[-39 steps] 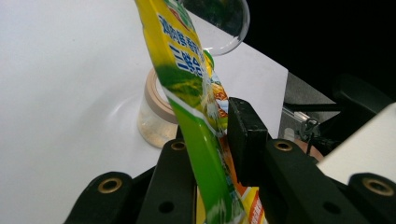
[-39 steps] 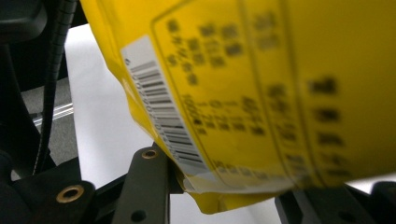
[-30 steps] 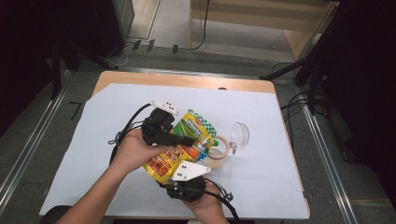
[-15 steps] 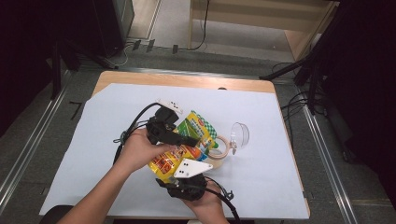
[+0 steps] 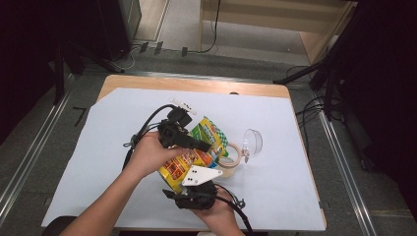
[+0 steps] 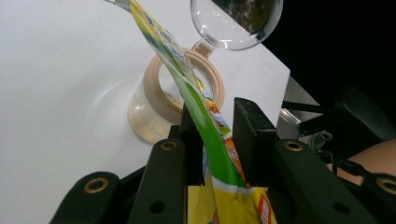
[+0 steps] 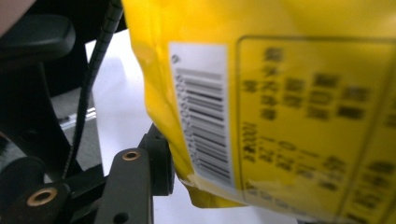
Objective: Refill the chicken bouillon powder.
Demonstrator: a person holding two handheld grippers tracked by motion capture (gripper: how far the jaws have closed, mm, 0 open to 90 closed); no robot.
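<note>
Snack bag held between my two grippers at the middle of the paper-covered table.

In the high view my left gripper point(image 5: 204, 146), just left of centre, has its jaws around the upper edge of the yellow-and-green snack bag point(image 5: 196, 157); the left gripper view shows the bag's edge against one pad with a gap at the other. Below centre, my right gripper point(image 5: 196, 184) has just been opening with the bag's bottom corner between its jaws. Right of the bag lie a tape roll point(image 5: 231, 156) and a clear glass point(image 5: 252, 142).
</note>
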